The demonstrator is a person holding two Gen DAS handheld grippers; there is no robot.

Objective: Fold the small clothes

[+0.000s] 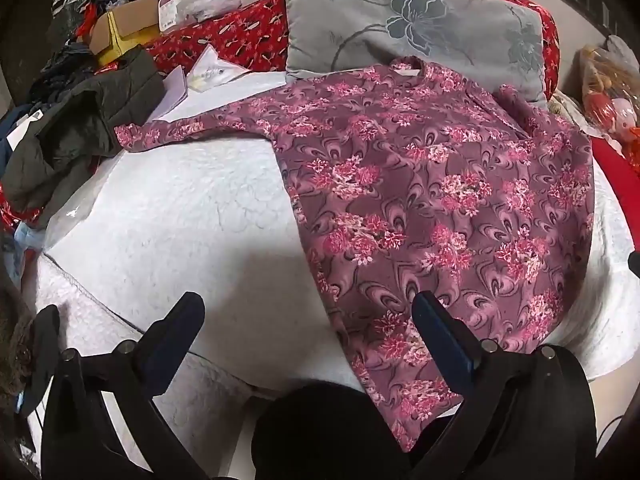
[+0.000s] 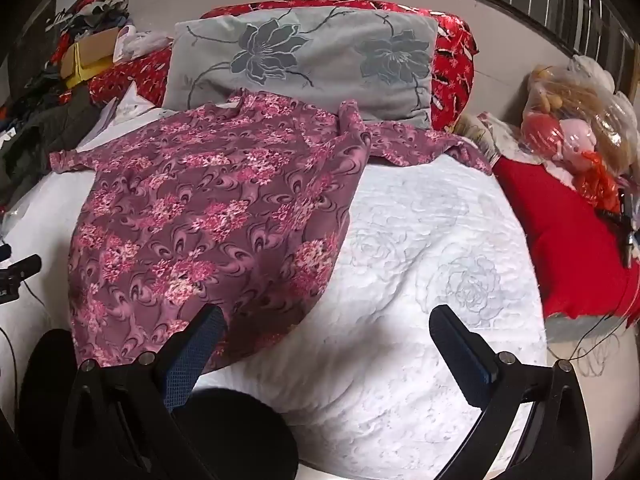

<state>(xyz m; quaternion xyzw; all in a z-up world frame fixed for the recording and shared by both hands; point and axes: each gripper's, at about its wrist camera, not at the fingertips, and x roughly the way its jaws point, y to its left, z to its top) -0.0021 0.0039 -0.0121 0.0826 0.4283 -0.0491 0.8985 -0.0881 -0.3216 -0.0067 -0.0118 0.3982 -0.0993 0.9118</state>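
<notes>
Left wrist view shows the floral top (image 1: 420, 200) spread flat on the white bed (image 1: 180, 220), collar against the grey pillow (image 1: 380, 28). Both the left hand-held gripper (image 1: 308, 320) and right hand-held gripper (image 2: 324, 328) hang apart, empty. A one-sided grab at the hem likely drags the top askew, and the far right sleeve (image 2: 420, 140), already bunched, could fold crooked.

A pink floral top (image 1: 420, 200) lies spread flat on the white quilt (image 1: 180, 220), its collar touching the lower edge of the grey flowered pillow (image 1: 400, 28). One sleeve stretches away from the pillow toward a dark green jacket (image 1: 88, 120). The left gripper (image 1: 308, 316) hovers over the top's hem, fingers spread wide, nothing between them.
</notes>
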